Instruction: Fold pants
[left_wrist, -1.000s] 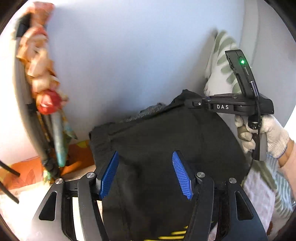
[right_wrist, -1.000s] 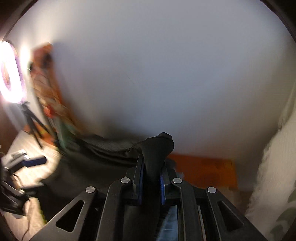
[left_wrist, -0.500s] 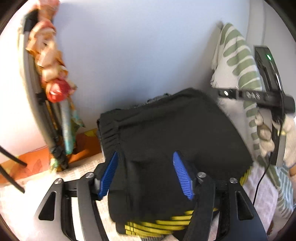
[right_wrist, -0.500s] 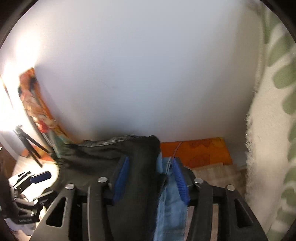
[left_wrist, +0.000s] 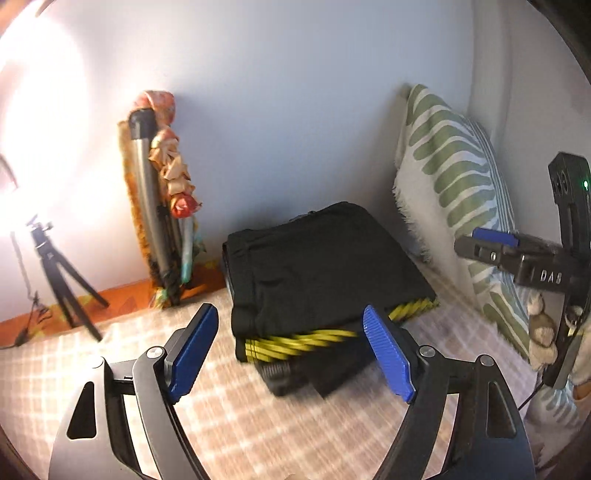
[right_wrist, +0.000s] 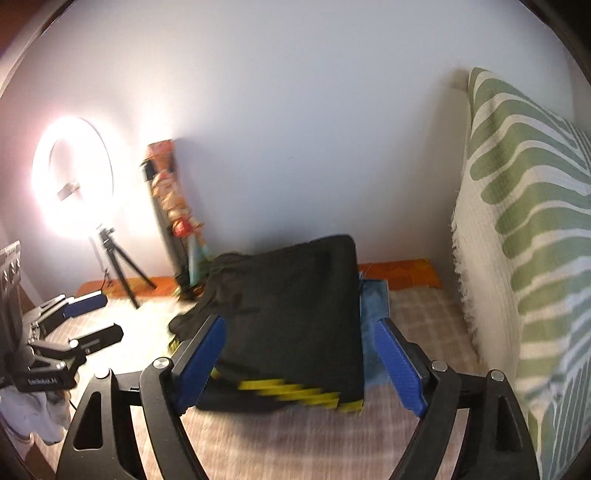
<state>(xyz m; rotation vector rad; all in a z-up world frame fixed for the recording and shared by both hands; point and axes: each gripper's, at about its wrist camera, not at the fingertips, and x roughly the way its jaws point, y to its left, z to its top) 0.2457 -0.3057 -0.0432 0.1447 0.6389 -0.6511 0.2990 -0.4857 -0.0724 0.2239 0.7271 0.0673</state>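
The black pants (left_wrist: 317, 266) lie folded in a thick square on top of a stack with yellow-striped clothing (left_wrist: 295, 343), on the checked bed cover (left_wrist: 258, 424). In the right wrist view the pants (right_wrist: 295, 314) cover blue denim (right_wrist: 373, 310). My left gripper (left_wrist: 291, 350) is open and empty, just in front of the stack. My right gripper (right_wrist: 299, 362) is open and empty, jaws either side of the stack's near edge. The right gripper also shows in the left wrist view (left_wrist: 517, 254), and the left gripper in the right wrist view (right_wrist: 74, 332).
A green-and-white patterned pillow (left_wrist: 454, 192) stands against the wall on the right. A rolled mat with a metal tube (left_wrist: 159, 221) leans on the wall at the left. A ring light (right_wrist: 72, 177) on a tripod (right_wrist: 118, 269) shines at far left.
My right gripper let go of the black pants and opened. Both grippers drew back from the stack, which now lies flat on the bed.
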